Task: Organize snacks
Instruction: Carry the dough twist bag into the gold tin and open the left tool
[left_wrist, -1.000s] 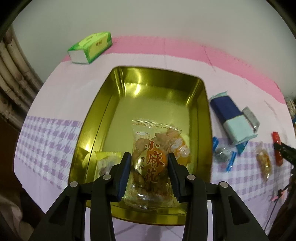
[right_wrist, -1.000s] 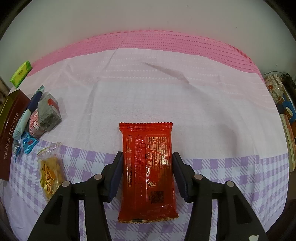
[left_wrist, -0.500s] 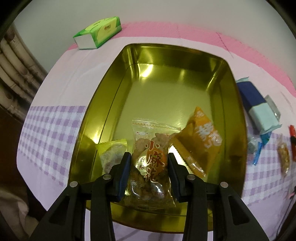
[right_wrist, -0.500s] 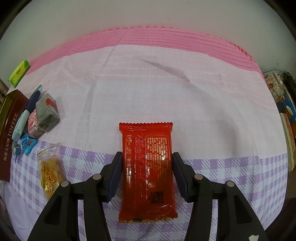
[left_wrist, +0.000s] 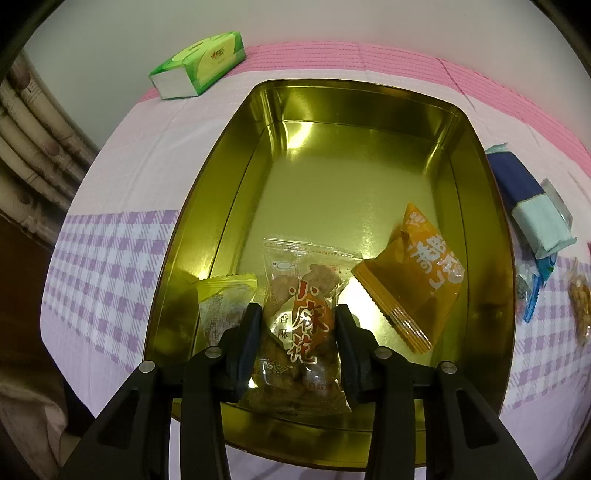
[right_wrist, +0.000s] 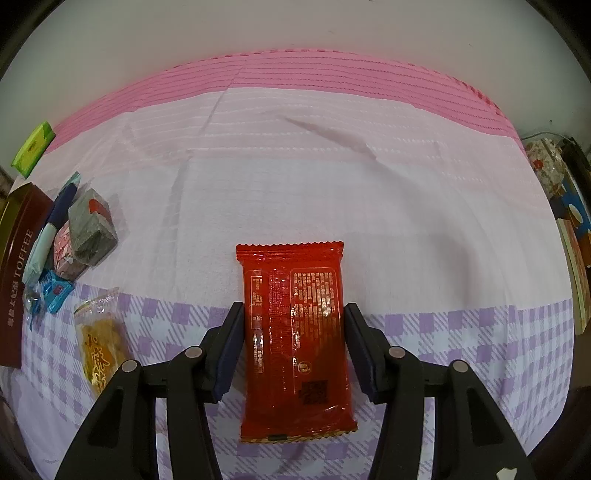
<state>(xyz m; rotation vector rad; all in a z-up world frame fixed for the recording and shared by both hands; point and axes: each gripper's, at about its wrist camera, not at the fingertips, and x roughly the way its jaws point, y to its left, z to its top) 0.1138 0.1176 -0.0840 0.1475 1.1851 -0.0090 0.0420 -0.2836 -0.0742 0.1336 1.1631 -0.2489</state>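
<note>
Left claw (left_wrist: 297, 334): pinching the clear twist-snack packet (left_wrist: 301, 325), low over the near end of the gold tin (left_wrist: 476, 147).
Tin contents: yellow packet (left_wrist: 225, 299) and orange packet (left_wrist: 417, 273) flank the landing spot.
Right claw (right_wrist: 293, 343): clamped on the red packet's (right_wrist: 295, 332) side edges, above the tabletop (right_wrist: 332, 177).
Risk, left: released here, the packet may catch the near rim or land atop a neighbour.
Risk, right: glossy wrapper could buckle and slide free.
</note>
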